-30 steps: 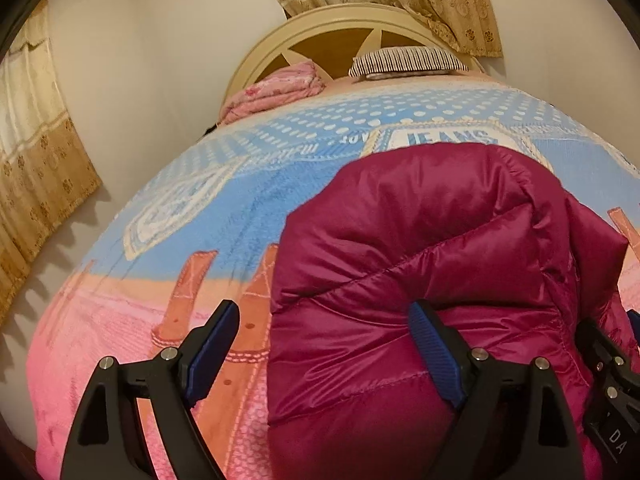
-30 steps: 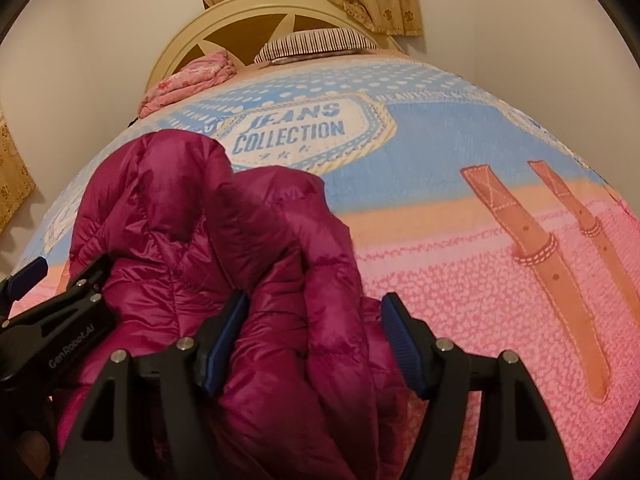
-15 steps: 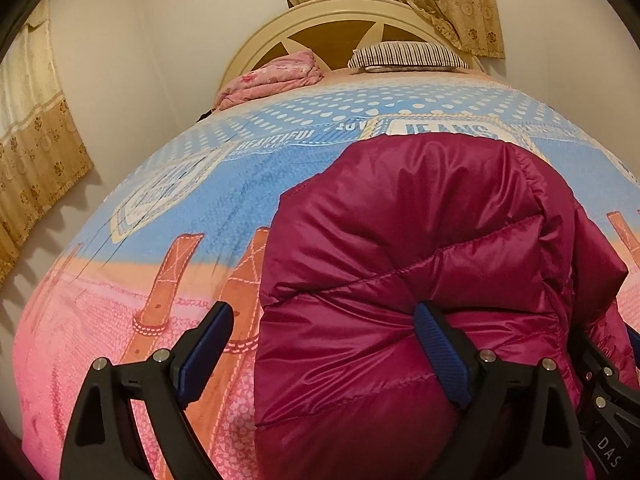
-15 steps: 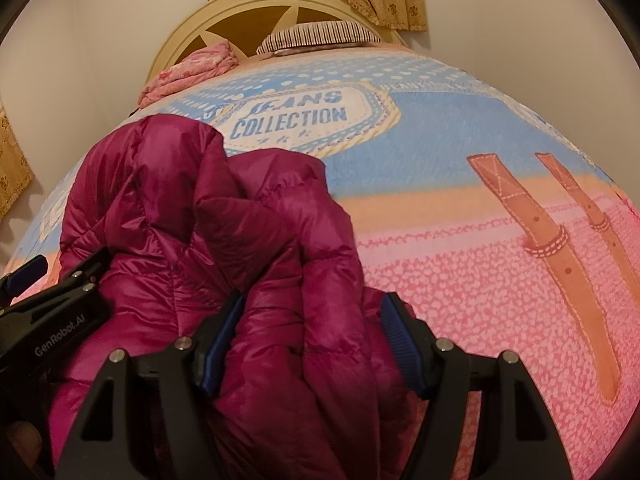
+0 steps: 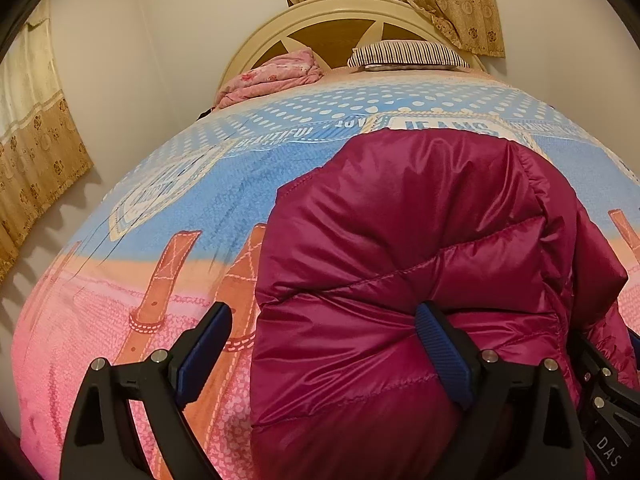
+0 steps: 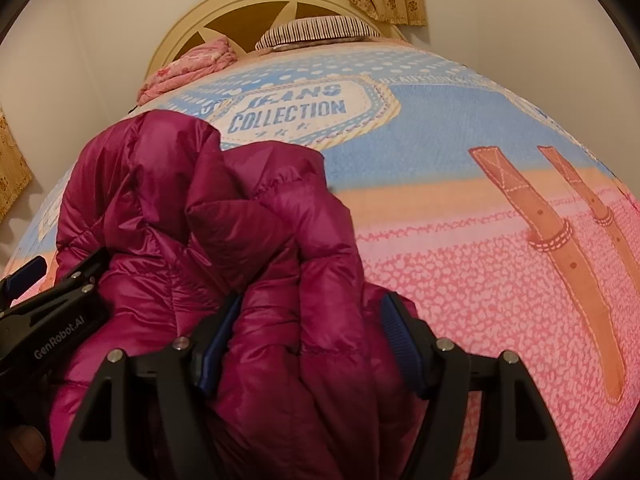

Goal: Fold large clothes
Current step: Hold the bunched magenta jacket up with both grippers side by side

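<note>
A magenta puffer jacket lies bunched in a thick mound on the bed; it also shows in the right wrist view. My left gripper is open wide at the jacket's near left edge; its right finger presses into the padding, its left finger stands free over the bedspread. My right gripper is open, with a thick fold of the jacket bulging between its fingers. The left gripper's body shows at the left in the right wrist view.
The bedspread is pink near me and blue farther off, printed with straps and "JEANS COLLECTION". A striped pillow and a folded pink blanket lie by the headboard. Walls and curtains flank the bed.
Both grippers have edged forward and slightly lower against the jacket. The jacket mound fills more of both views. Finger openings look unchanged.
</note>
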